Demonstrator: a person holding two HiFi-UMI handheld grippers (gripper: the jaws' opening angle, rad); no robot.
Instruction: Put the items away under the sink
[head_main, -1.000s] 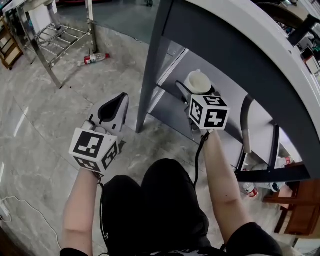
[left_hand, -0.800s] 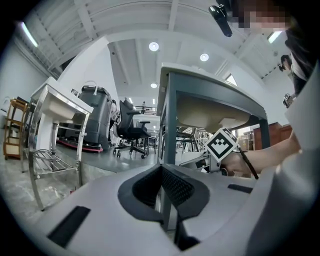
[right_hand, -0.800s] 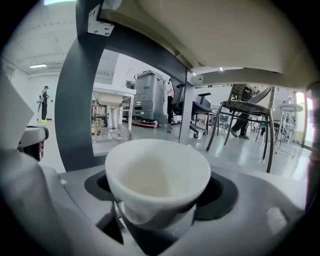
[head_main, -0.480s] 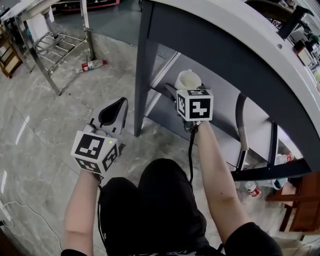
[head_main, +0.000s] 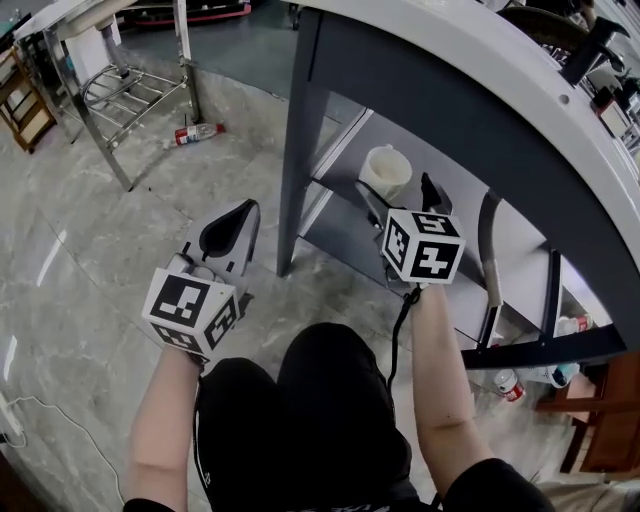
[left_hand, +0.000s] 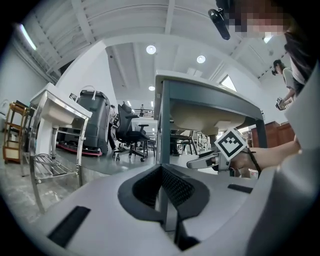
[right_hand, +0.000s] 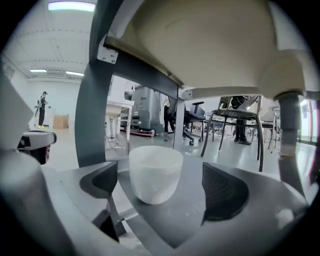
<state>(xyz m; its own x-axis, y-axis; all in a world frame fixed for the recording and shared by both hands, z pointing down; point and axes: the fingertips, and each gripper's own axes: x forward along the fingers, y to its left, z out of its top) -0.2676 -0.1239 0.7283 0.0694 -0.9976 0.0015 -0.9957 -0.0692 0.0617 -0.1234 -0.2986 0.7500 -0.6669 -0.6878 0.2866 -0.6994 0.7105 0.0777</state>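
Observation:
A white cup (head_main: 384, 170) stands upright on the grey shelf (head_main: 345, 235) under the sink. My right gripper (head_main: 400, 200) is open just in front of it, jaws apart and off the cup. In the right gripper view the cup (right_hand: 155, 172) sits on the shelf (right_hand: 192, 210) ahead of the two spread jaws, with the pale basin overhead. My left gripper (head_main: 228, 228) hangs over the marble floor to the left of the stand, shut and empty. Its own view shows the pads (left_hand: 172, 187) pressed together and the right gripper (left_hand: 220, 155) beyond.
The stand's grey leg (head_main: 297, 150) rises between my two grippers. A grey drain pipe (head_main: 488, 250) hangs right of the cup. A red-and-white bottle (head_main: 195, 133) lies on the floor by a metal rack (head_main: 120, 90). More bottles (head_main: 510, 383) lie at the lower right.
My right gripper has let go of the white cup and drawn back from it; the cup now stands free on the shelf. The left gripper has stayed in place.

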